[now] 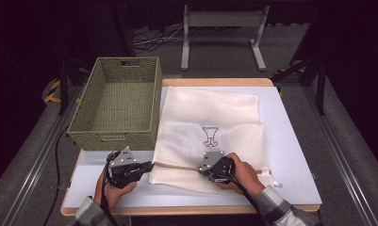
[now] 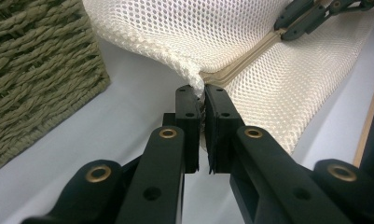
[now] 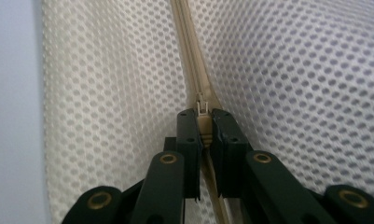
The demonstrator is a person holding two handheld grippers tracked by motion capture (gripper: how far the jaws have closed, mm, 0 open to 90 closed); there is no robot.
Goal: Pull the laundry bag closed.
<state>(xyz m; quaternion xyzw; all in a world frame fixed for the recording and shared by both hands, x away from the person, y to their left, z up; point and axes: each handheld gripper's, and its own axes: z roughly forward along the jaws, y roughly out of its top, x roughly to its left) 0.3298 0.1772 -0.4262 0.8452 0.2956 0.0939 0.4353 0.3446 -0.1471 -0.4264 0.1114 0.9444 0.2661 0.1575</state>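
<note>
A cream mesh laundry bag (image 1: pixel 210 136) lies flat on the white table (image 1: pixel 290 141), its beige zipper (image 3: pixel 187 46) running along the near part. My left gripper (image 1: pixel 150 165) is shut on the bag's left corner (image 2: pixel 194 77) at the zipper's end, lifting it slightly. My right gripper (image 1: pixel 202 168) is shut on the zipper pull (image 3: pixel 202 122), partway along the zipper. The left gripper view shows its own jaws (image 2: pixel 199 95) pinching the mesh, with the right gripper (image 2: pixel 310 18) farther along the zipper. The right gripper view shows its jaws (image 3: pixel 203 119) pressed on the pull.
An empty green-brown wicker basket (image 1: pixel 116 101) stands on the table's left, close beside the bag and just beyond my left gripper; its wall (image 2: pixel 35 70) is near in the left gripper view. A metal stand (image 1: pixel 222 33) sits on the floor beyond the table.
</note>
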